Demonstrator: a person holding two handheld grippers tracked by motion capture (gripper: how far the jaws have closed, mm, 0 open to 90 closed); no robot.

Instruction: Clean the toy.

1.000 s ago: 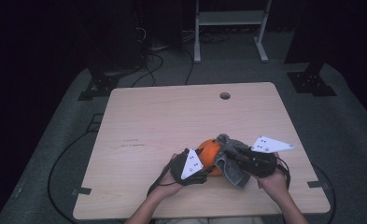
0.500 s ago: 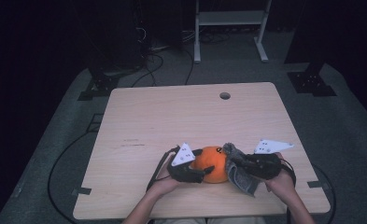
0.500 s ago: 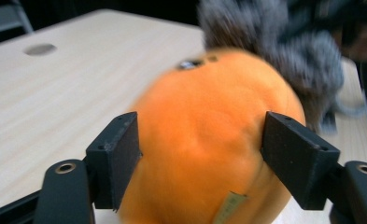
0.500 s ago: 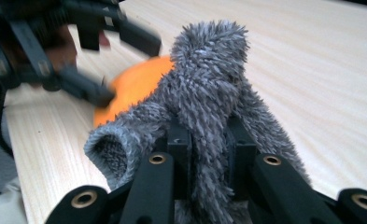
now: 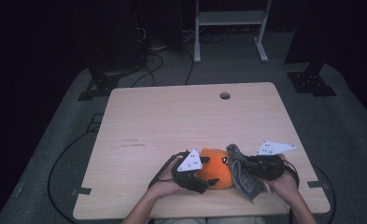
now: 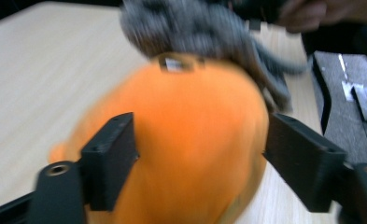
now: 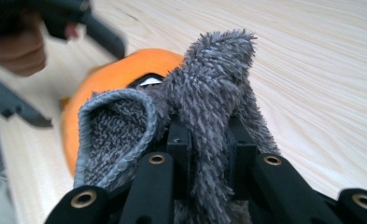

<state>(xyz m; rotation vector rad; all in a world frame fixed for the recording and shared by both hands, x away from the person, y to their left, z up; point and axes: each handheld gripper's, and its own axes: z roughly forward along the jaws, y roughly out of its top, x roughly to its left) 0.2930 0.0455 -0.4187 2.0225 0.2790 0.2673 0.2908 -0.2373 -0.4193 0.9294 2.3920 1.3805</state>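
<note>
Orange plush toy (image 5: 215, 167) sits on the worktop (image 5: 181, 121) near its six o'clock edge. The left tongs (image 6: 200, 154) straddle it, jaws just opening, pads barely off it. The right tongs (image 7: 209, 140) clamp a grey fuzzy sock (image 7: 204, 93), its long axis running from twelve to five o'clock, cuff at the toy's three o'clock.

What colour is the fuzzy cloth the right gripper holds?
Grey cloth, clearest in the right gripper view.

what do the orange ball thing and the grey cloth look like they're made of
The round orange toy looks like soft plush: matte, smooth, fuzzy-edged, with a sewn tag. The shaggy grey cloth looks like chenille or terry fabric, with long fibres outside and a knitted looped lining.
</note>
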